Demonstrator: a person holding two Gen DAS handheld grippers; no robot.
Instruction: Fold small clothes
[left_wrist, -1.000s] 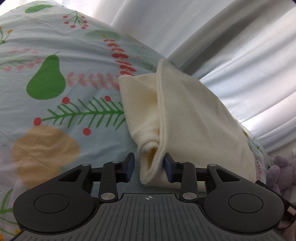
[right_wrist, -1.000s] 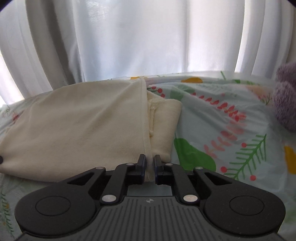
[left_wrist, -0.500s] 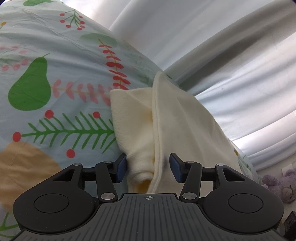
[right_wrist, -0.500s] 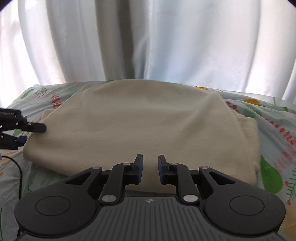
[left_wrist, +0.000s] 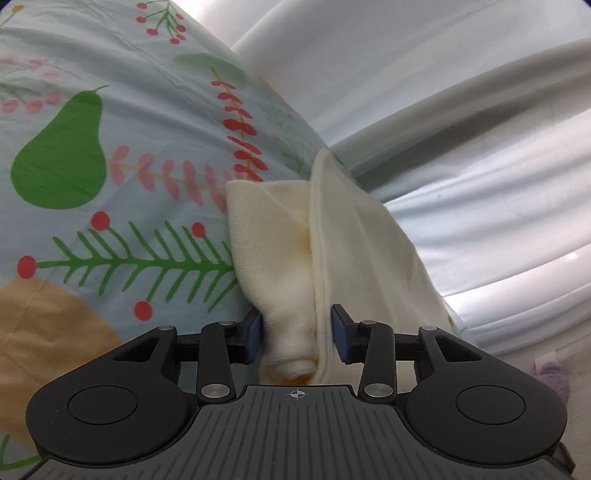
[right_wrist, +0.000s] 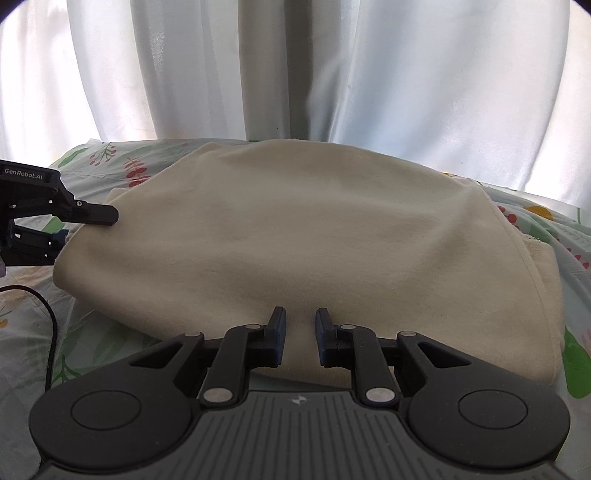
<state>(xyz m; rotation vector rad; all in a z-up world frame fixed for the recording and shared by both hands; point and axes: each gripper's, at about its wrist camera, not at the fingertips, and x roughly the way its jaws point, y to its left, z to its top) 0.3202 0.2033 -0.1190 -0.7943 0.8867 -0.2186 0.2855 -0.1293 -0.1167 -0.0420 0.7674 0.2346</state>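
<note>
- Cream garment (right_wrist: 280, 229): one piece, already folded at least once, lay flat on the printed bedsheet (left_wrist: 110, 184) in front of the white curtain (right_wrist: 295, 66).
- Its long axis ran left–right across the right wrist view; in the left wrist view it ran straight away from the camera.
- Left gripper (left_wrist: 297, 328) sat at the garment's left end, jaws partly open and straddling the bunched layers there. Pads looked just beside the cloth; a firm pinch could not be confirmed.
- Right gripper (right_wrist: 298, 332) sat at the middle of the near long edge, jaws narrow but with a clear gap, nothing held; cloth lay directly ahead of the tips.
- Judgement: the left was nearer to a grip; the next fold likely hinges on that end being carried along the long axis.
- Count: one garment, two grippers, one black cable (right_wrist: 48, 317), one purple plush toy (left_wrist: 554, 376).
</note>
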